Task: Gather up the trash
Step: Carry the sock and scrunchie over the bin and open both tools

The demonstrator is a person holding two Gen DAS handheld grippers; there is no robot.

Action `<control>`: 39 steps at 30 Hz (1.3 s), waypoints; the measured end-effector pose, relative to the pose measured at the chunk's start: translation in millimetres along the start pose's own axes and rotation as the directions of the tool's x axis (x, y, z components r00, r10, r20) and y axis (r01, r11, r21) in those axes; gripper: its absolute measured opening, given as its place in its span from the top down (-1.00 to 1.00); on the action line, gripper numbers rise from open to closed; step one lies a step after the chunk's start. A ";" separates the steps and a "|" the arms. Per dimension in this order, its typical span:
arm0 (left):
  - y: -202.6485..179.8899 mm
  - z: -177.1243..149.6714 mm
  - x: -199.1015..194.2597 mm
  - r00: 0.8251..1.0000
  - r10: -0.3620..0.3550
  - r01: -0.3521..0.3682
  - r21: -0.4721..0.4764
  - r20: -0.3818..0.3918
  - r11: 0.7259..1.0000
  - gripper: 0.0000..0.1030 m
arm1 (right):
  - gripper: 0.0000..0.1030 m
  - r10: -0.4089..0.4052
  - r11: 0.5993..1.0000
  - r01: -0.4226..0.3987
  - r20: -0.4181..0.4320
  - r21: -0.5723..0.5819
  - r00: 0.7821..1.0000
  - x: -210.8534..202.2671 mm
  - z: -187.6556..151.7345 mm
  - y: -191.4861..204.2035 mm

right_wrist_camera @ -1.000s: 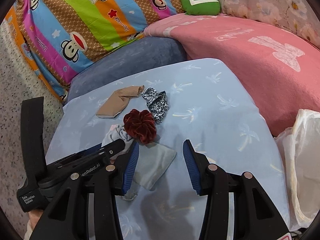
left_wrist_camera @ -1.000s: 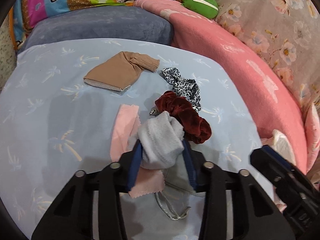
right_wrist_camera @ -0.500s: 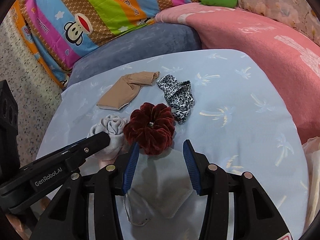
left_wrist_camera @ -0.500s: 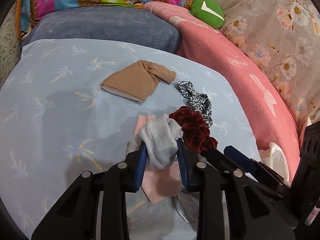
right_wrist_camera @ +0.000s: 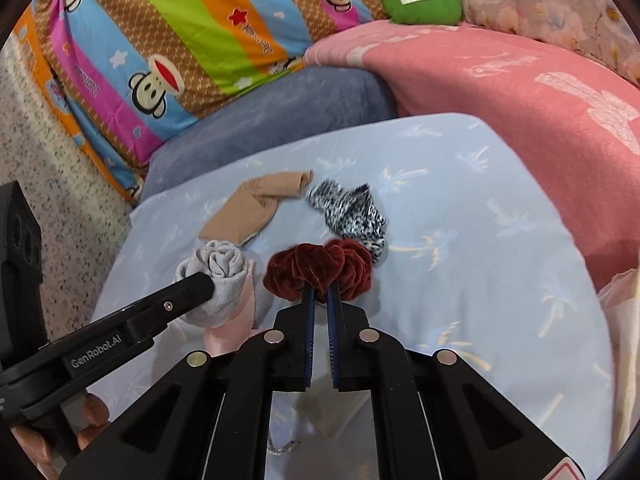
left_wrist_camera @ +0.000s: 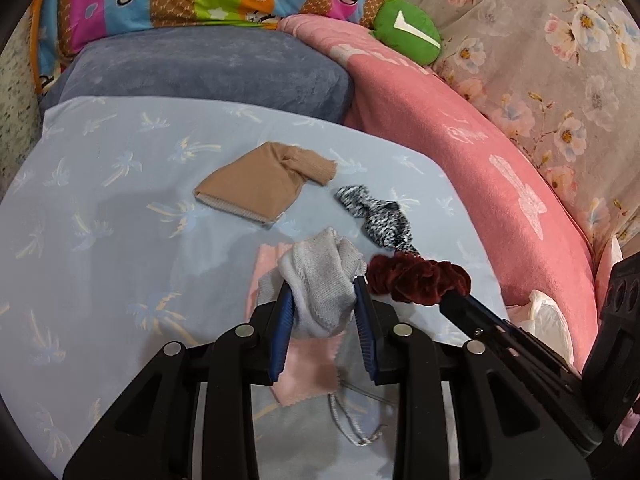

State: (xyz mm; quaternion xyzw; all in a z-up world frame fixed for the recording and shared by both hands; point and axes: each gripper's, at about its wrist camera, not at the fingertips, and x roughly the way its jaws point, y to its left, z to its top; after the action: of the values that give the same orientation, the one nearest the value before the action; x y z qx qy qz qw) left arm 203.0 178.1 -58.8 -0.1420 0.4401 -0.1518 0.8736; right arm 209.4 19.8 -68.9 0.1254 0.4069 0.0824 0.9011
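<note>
My left gripper (left_wrist_camera: 322,312) clamps balled grey knit sock (left_wrist_camera: 324,284); my right gripper (right_wrist_camera: 319,300) jaws just closed, pinching dark red velvet scrunchie (right_wrist_camera: 318,266) right of sock.

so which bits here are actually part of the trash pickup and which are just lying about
Part of the job:
- grey sock, clamped in the left tool
- dark red scrunchie, pinched by the right tool, whose jaws have just closed
- tan sock
- black-and-white scrunchie
- pink cloth

Just lying about:
- monkey-print pillow
- pink blanket
- green cushion
</note>
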 end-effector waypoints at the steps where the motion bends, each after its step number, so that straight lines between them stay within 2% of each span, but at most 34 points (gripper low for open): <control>1: -4.8 0.6 -2.7 1.000 -0.007 0.007 0.005 0.005 1.000 0.45 | 0.89 -0.007 1.000 0.007 0.013 0.000 1.000 -5.7 1.6 -1.1; 7: -39.7 -1.2 -13.6 0.999 -0.037 0.036 0.058 0.023 0.998 0.45 | 0.89 -0.026 0.999 0.023 0.088 0.038 0.996 -49.6 1.4 -20.5; 18: -122.8 -17.5 -18.2 0.994 -0.114 0.110 0.190 0.007 0.976 0.44 | 0.89 -0.074 0.984 0.045 0.169 0.171 0.983 -120.6 -11.6 -94.6; 29: -218.6 -44.1 -12.4 0.980 -0.195 0.197 0.331 -0.041 0.923 0.44 | 0.89 -0.170 0.943 0.093 0.221 0.319 0.960 -188.2 -37.1 -183.8; 39: -280.7 -71.9 -0.3 0.962 -0.247 0.272 0.390 -0.114 0.880 0.42 | 0.88 -0.237 0.906 0.128 0.233 0.403 0.943 -230.2 -62.4 -242.4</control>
State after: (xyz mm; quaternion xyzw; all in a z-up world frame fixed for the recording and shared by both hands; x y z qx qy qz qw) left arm 105.1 -86.4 7.4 -0.0125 0.4029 -0.3588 0.8419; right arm 22.7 -259.5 -15.8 0.2699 0.2955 -0.1022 0.9107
